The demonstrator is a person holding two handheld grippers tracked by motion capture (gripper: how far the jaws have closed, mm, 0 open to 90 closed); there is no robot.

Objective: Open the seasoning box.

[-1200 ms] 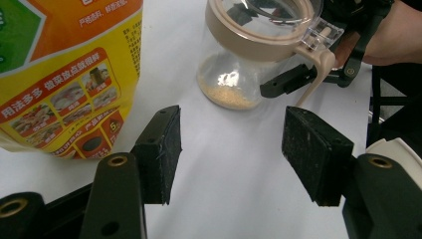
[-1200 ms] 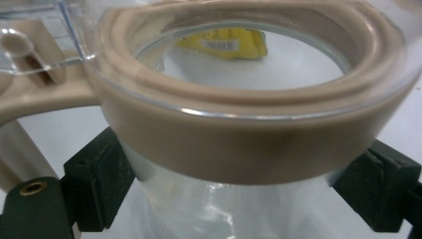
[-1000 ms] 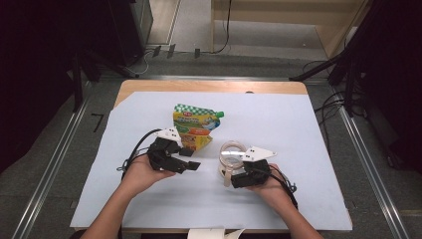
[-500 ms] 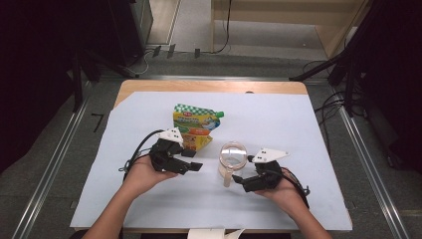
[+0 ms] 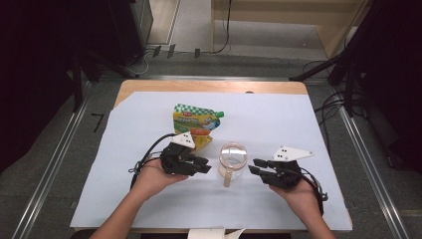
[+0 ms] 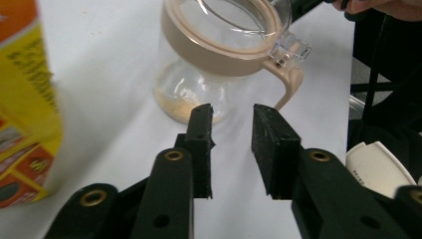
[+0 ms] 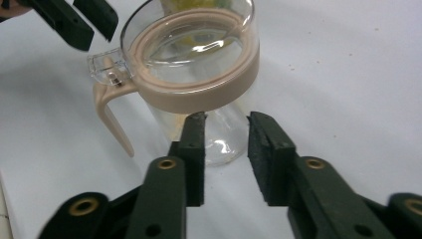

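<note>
- A wooden table [image 5: 149,85] carries a pale blue-white sheet [image 5: 278,119] that covers nearly all its top; bare wood shows along the far edge.
- A clear glass jar [image 5: 233,160] with a beige collar and handle stands upright on the sheet, near the middle.
- A yellow and green pouch [image 5: 195,123] lies flat on the sheet, just beyond the jar toward the left.

Black fingers [image 6: 201,144], brass screws

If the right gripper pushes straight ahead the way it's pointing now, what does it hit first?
Most likely the glass jar: the right gripper points at its clear wall just below the beige lid band, jaws empty and apart from it.
</note>
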